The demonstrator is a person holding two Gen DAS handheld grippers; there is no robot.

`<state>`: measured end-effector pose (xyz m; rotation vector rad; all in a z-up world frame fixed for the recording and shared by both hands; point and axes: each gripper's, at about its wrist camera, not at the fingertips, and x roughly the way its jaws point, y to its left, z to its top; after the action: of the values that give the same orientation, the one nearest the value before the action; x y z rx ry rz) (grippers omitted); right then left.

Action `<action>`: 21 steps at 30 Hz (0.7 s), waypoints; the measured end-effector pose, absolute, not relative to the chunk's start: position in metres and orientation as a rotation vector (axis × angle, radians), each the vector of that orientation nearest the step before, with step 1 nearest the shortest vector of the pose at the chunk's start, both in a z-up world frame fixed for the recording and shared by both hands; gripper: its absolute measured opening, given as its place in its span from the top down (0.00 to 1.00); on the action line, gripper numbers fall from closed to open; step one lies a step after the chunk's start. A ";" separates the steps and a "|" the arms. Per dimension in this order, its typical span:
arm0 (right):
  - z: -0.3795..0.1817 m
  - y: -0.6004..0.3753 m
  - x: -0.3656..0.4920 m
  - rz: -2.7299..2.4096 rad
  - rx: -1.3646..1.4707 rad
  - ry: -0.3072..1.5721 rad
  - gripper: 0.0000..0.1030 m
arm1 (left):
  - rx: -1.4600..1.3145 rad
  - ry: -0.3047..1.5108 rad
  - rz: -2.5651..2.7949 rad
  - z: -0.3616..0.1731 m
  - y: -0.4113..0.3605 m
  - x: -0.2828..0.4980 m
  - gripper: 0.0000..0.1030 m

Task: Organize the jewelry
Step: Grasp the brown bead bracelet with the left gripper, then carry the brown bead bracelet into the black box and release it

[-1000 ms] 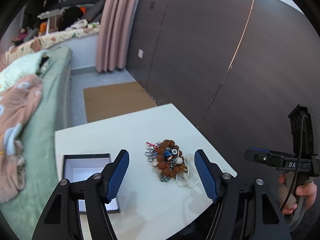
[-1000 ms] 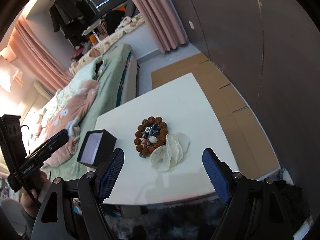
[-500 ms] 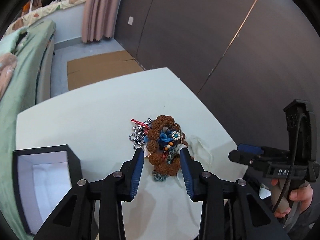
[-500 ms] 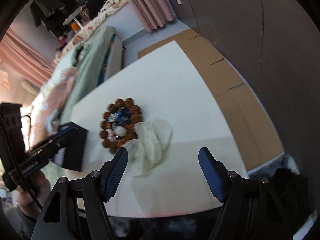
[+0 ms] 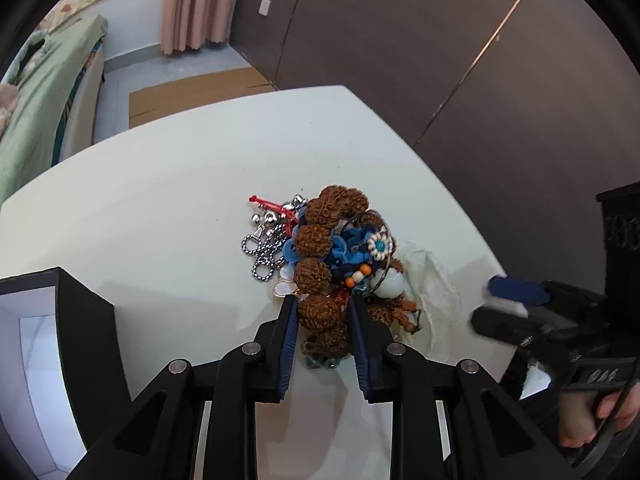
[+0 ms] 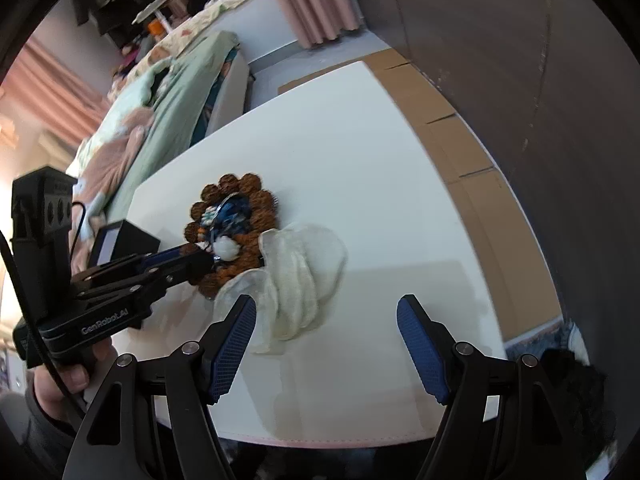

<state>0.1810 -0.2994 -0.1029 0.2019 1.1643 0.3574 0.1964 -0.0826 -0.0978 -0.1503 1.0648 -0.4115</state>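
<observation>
A heap of jewelry lies on the white table: a bracelet of big brown knobbly beads, blue cord pieces, a white bead flower, silver chains with bells and a red cord. My left gripper is shut on the near beads of the brown bracelet. In the right wrist view the left gripper reaches into the bracelet from the left. My right gripper is open and empty above the table, just right of sheer white pouches.
An open black box with a white lining stands at the table's near left; it also shows in the right wrist view. A bed with green bedding runs along the far left. A dark wall panel and cardboard on the floor lie to the right.
My left gripper moved down and forward onto the jewelry heap and closed from wide open onto the brown bracelet. My right gripper moved closer to the table and stayed open.
</observation>
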 end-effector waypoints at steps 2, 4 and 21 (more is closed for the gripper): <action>-0.105 -0.290 0.180 0.363 0.163 1.170 0.28 | -0.154 1.025 -0.416 -0.089 -0.081 0.195 0.80; -0.108 -0.285 0.183 0.363 0.134 1.176 0.28 | -0.161 0.989 -0.424 -0.078 -0.080 0.192 0.80; -0.079 -0.291 0.170 0.346 0.181 1.077 0.97 | -0.214 0.813 -0.454 -0.013 -0.065 0.170 0.80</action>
<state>0.1697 -0.2908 -0.0791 0.1815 1.0772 0.3459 0.1697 -0.0654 -0.0126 -0.2145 0.8125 -0.4543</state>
